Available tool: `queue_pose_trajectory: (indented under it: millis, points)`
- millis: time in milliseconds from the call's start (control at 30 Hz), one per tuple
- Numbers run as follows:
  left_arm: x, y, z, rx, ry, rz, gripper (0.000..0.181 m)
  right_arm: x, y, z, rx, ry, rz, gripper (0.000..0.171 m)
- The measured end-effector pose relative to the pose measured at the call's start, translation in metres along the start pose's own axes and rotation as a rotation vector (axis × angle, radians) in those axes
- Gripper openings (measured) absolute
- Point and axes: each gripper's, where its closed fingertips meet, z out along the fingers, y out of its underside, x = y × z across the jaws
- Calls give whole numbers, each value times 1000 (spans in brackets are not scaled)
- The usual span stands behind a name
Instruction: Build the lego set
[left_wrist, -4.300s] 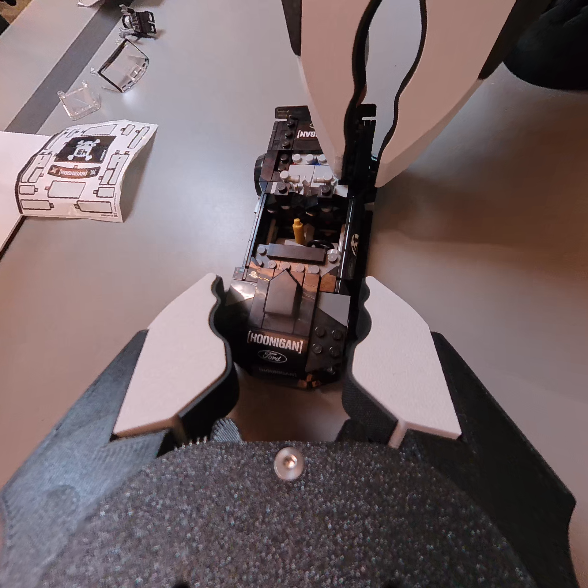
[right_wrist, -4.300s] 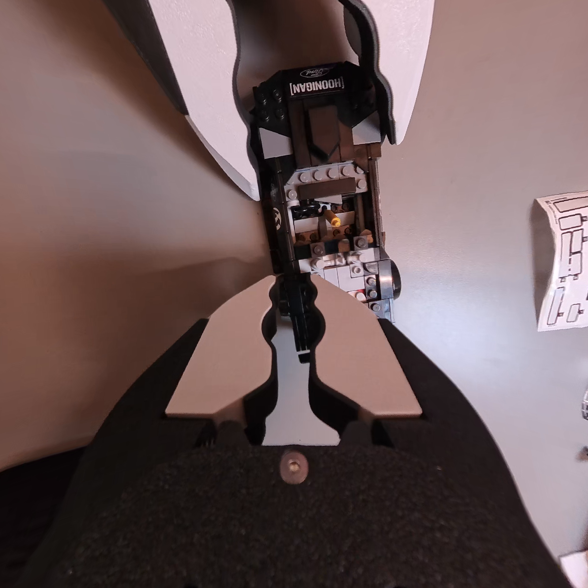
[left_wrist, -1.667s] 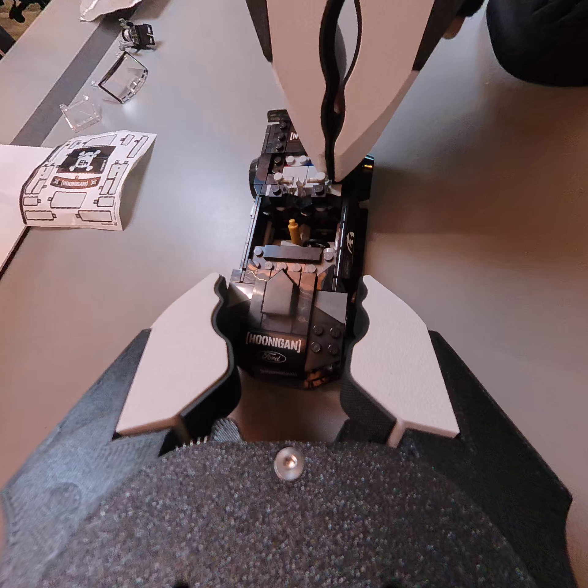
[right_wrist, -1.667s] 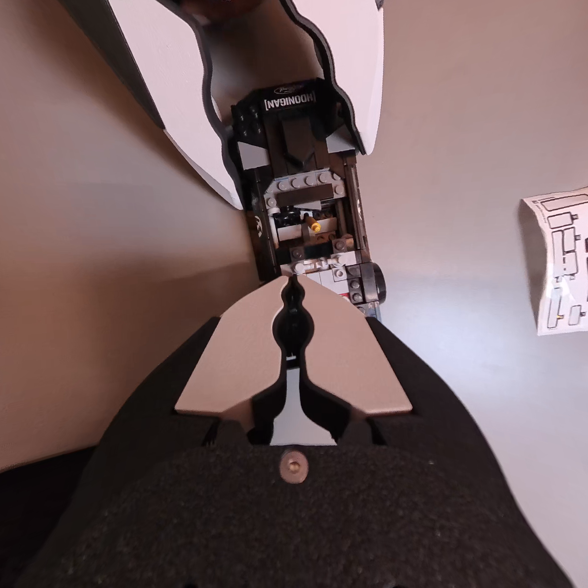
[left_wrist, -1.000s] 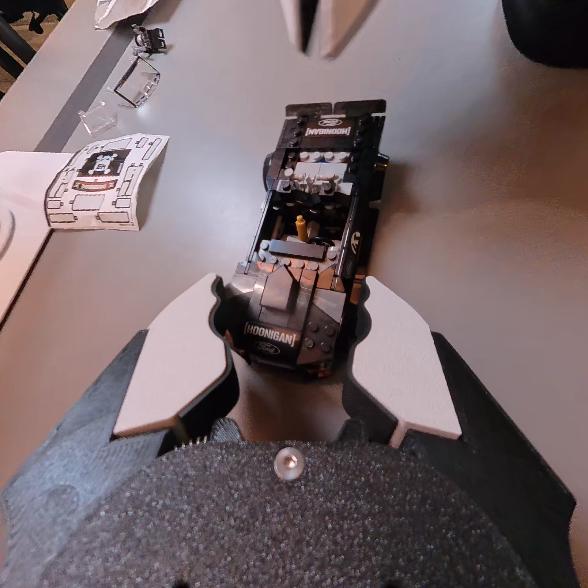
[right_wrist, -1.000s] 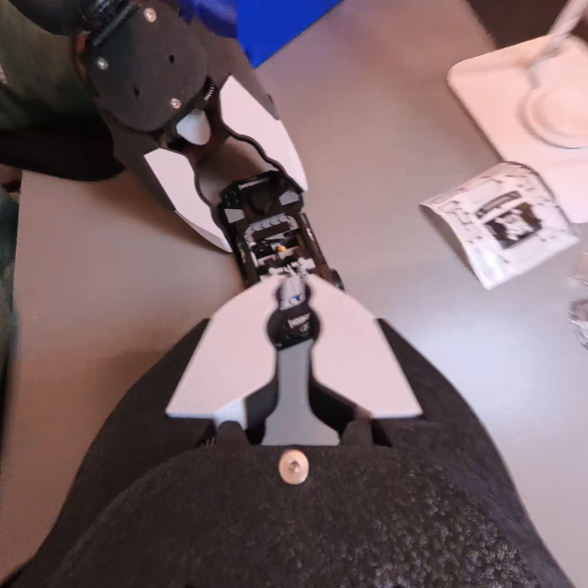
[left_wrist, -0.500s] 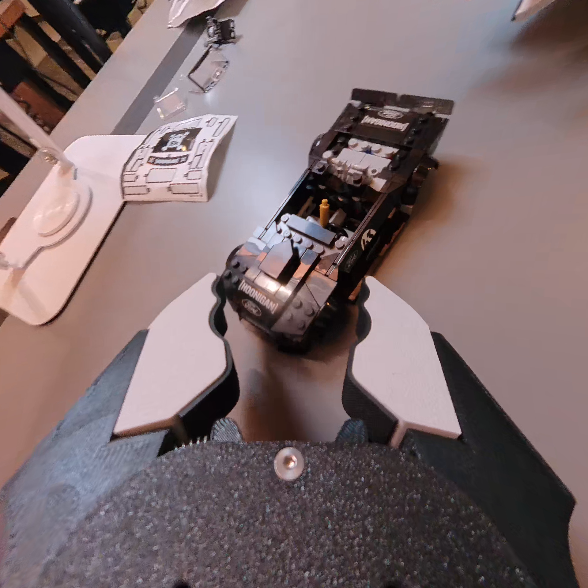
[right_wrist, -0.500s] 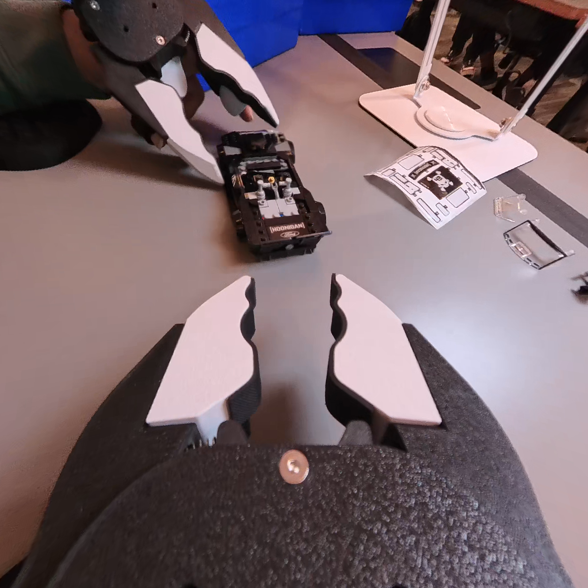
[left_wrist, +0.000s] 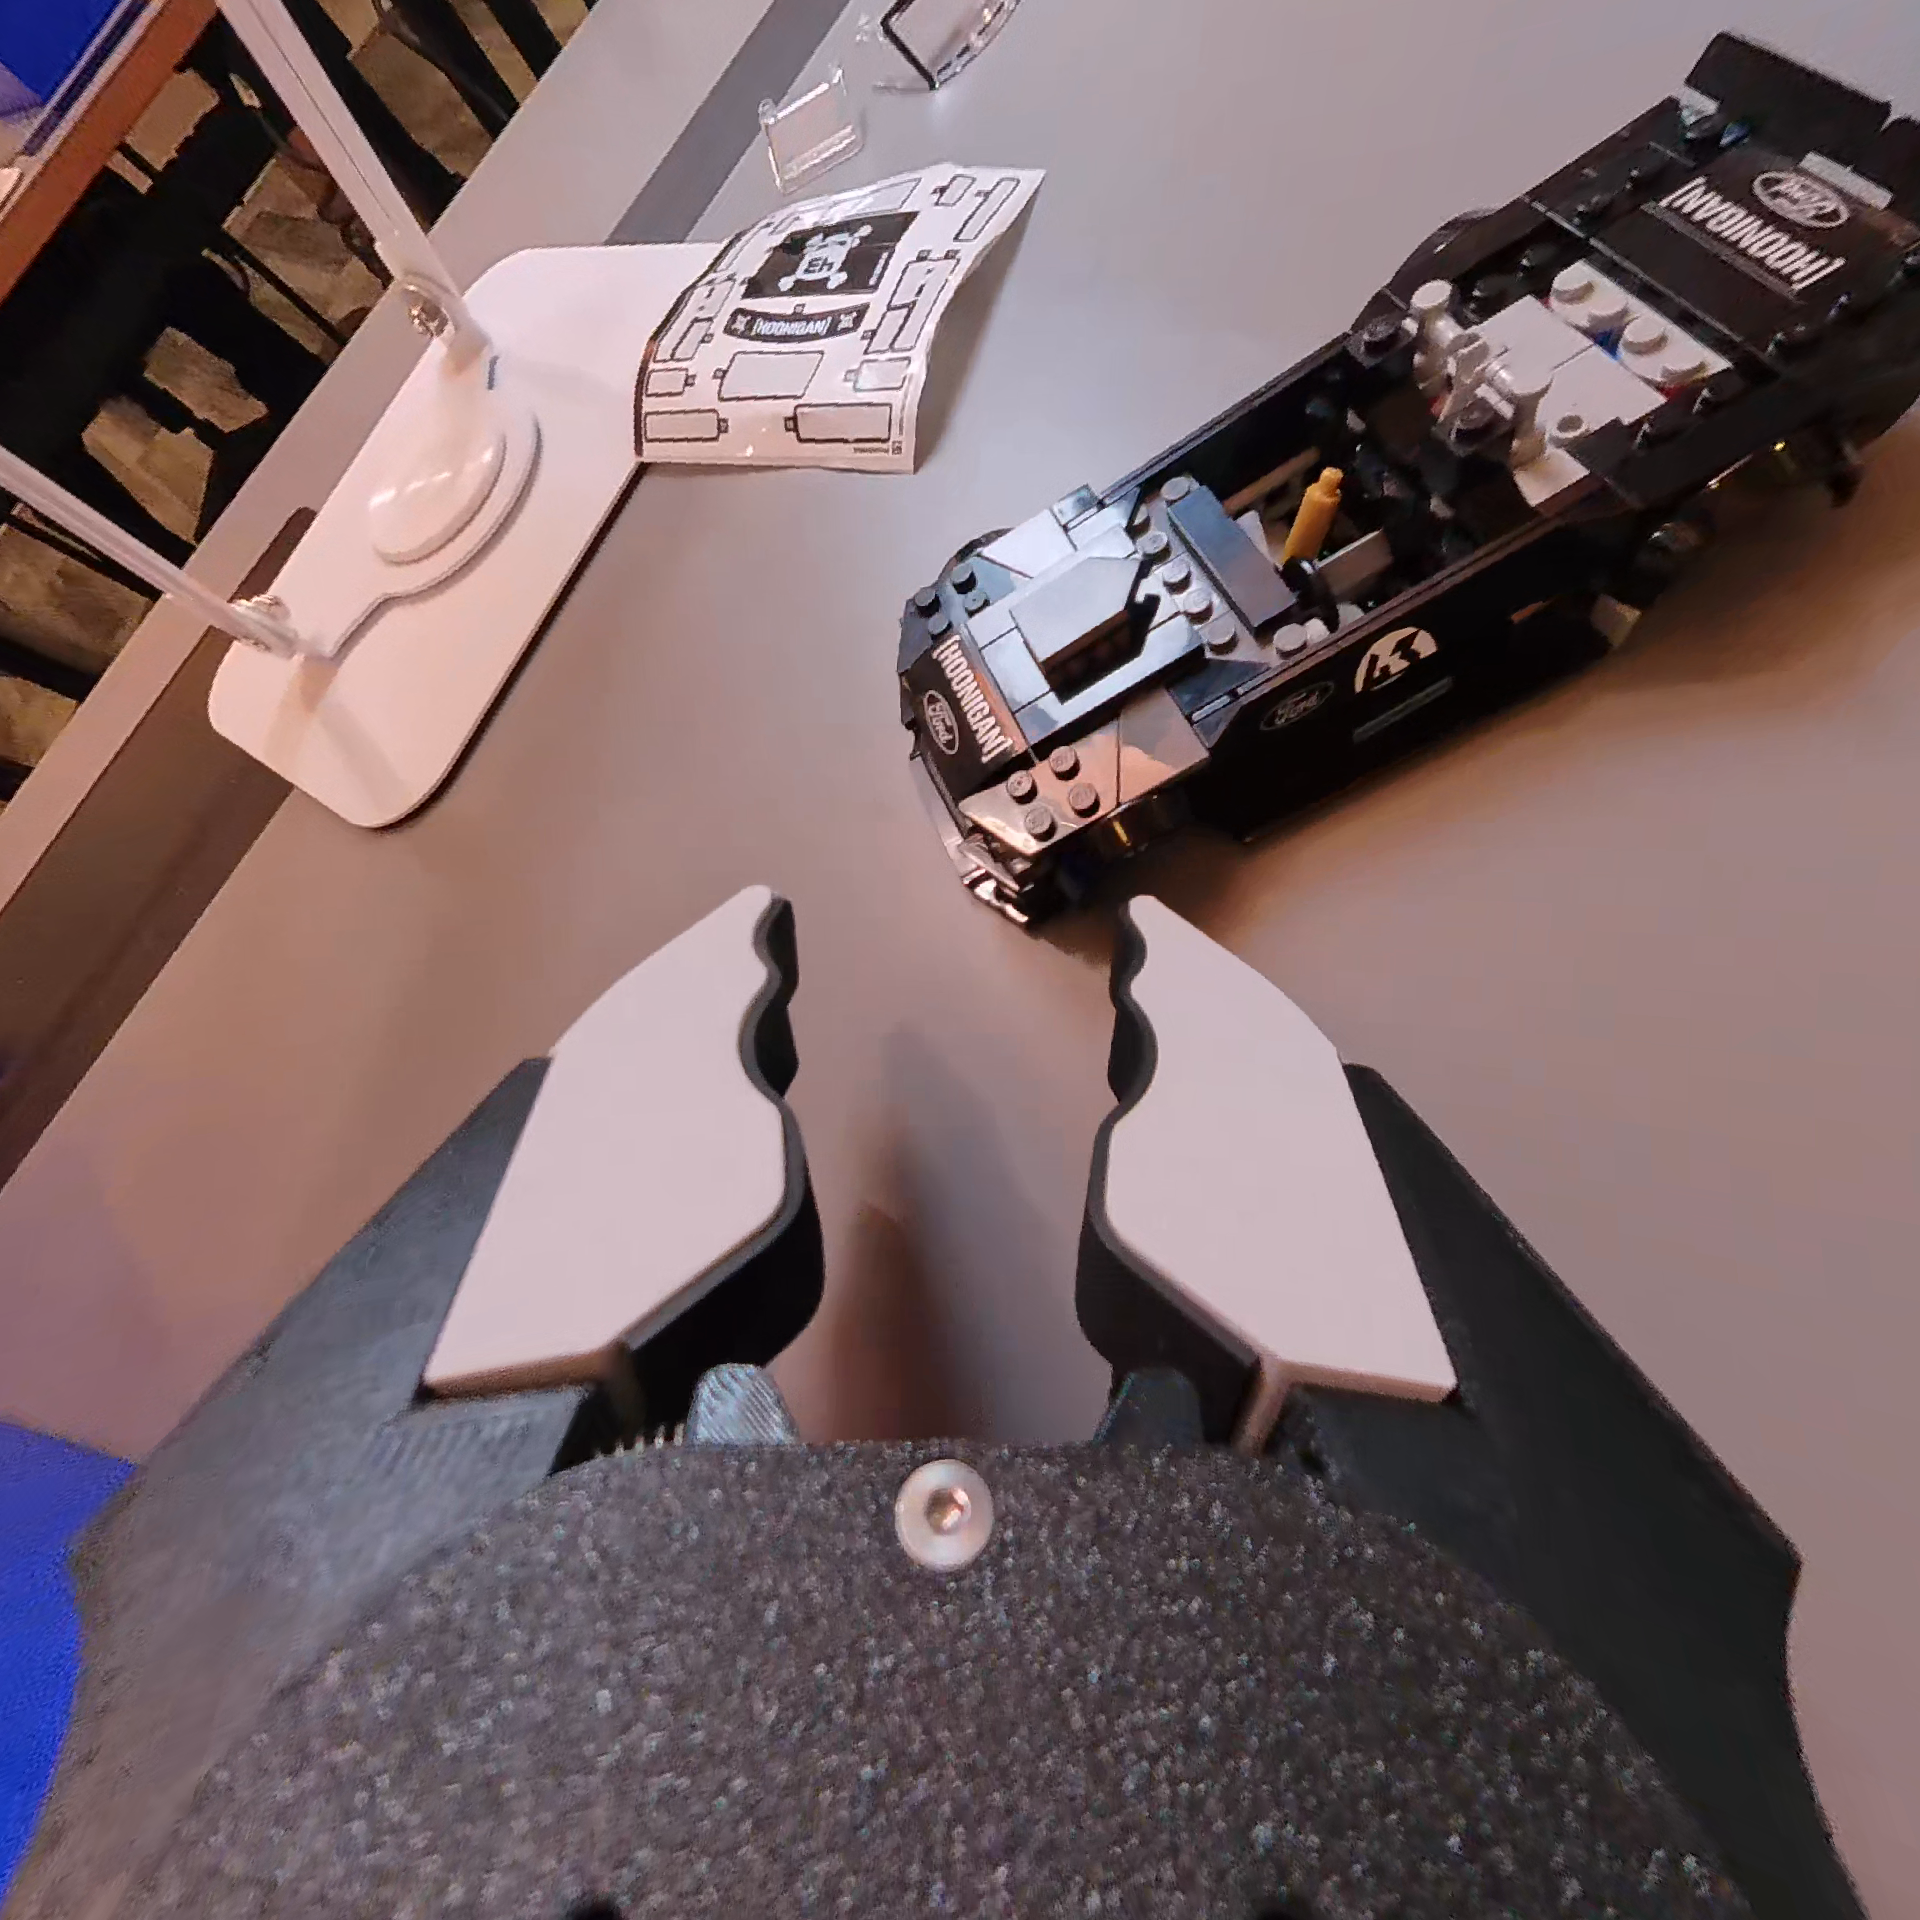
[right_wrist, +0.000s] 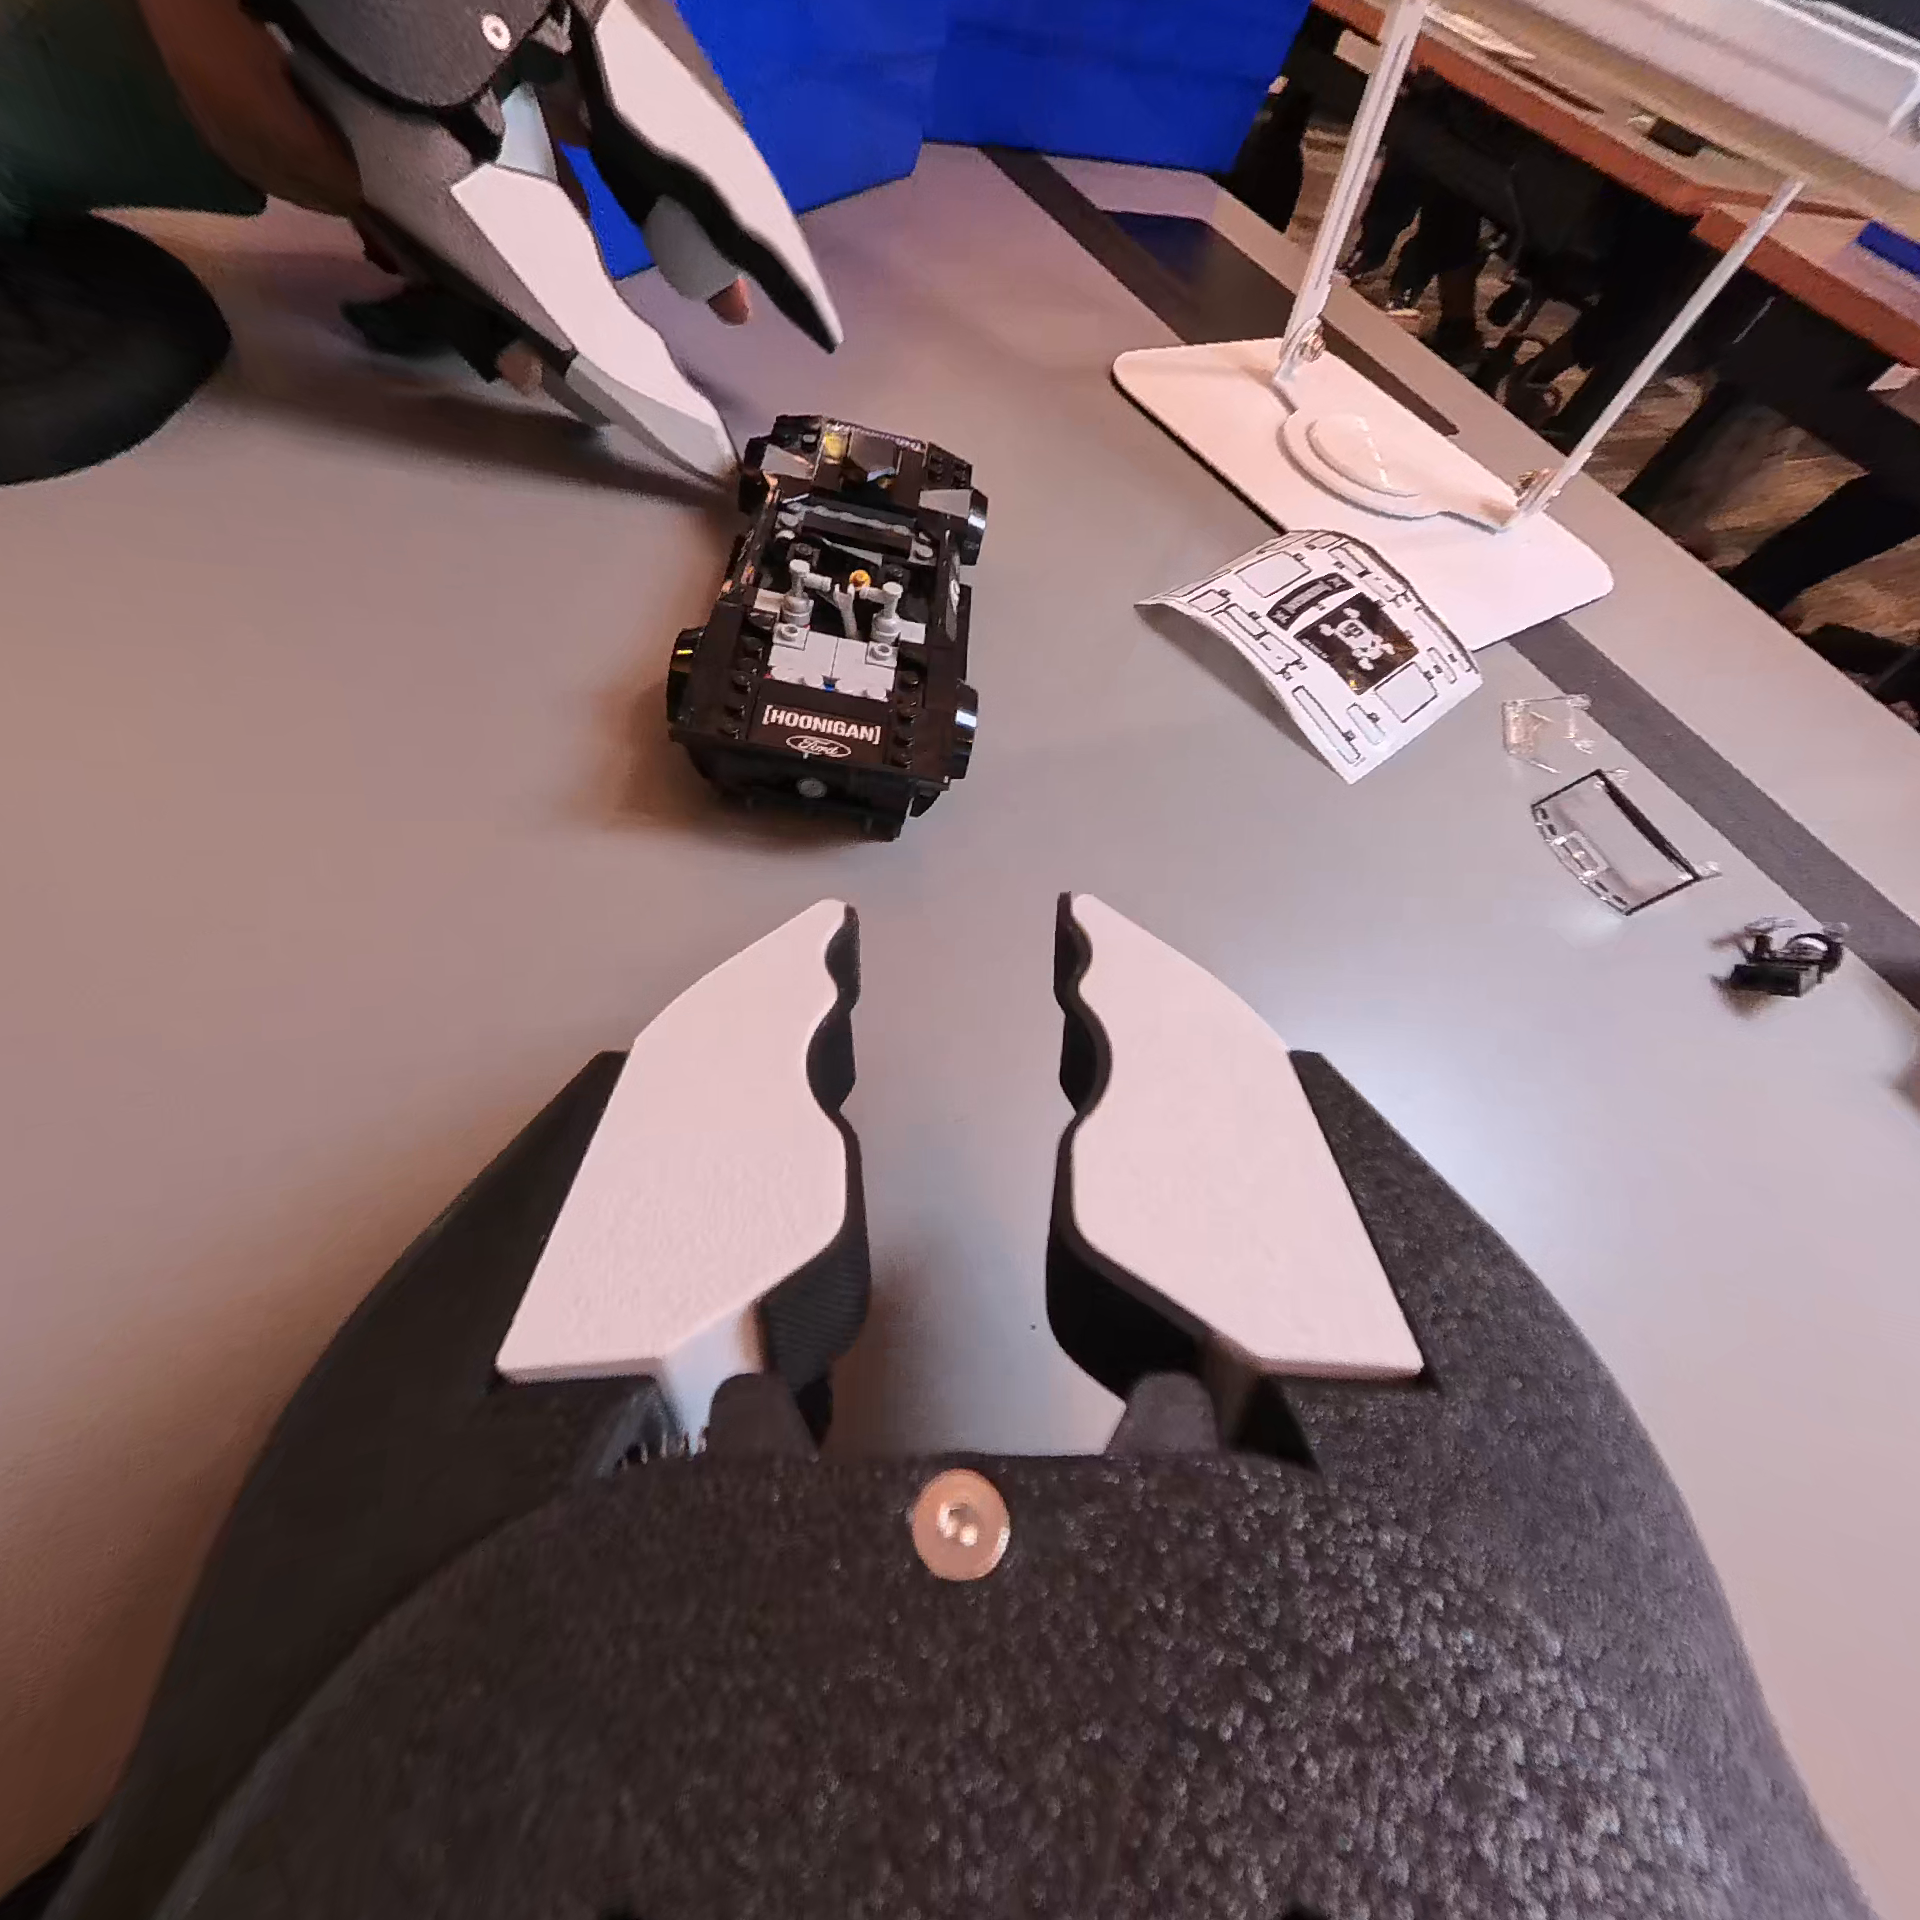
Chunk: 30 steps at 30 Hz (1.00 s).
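Observation:
A black lego car (left_wrist: 1351, 551) with no roof stands on the grey table (left_wrist: 1455, 1039); its open cabin shows grey parts and a yellow lever. My left gripper (left_wrist: 951, 909) is open and empty, just short of the car's nose. In the right wrist view the car (right_wrist: 831, 634) stands a little way ahead of my right gripper (right_wrist: 956, 914), which is open and empty. The left gripper (right_wrist: 774, 384) shows there beyond the car, raised and tilted. Loose clear pieces (right_wrist: 1616, 842) and a small black piece (right_wrist: 1782, 961) lie to the right.
A curled sticker sheet (left_wrist: 821, 332) lies beside a white stand base (left_wrist: 416, 540) with clear rods near the table edge. A clear windscreen piece (left_wrist: 816, 145) lies beyond the sheet. A blue box (right_wrist: 935, 83) stands at the far end. A person's hand (right_wrist: 686, 260) holds the left gripper. My right fingertips sit around 25 centimetres from my left ones. To reach the small black piece (right_wrist: 1782, 961) in a straight line is about 25 centimetres for my right fingers, about 35 centimetres for my left.
Both grippers have let go of the car and pulled back from it. The right gripper opened and drew away from the rear; the left swung off the nose.

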Motion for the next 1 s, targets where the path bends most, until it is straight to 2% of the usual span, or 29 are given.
queue_pose_trajectory:
  millis: [500,1000]
  points:
    - [8,-3,4,24,49,-35,55,5,-6,-6,51,56,-20,33]
    - [2,-2,5,20,19,-39,55,2,-4,-4,42,43,-42,31]
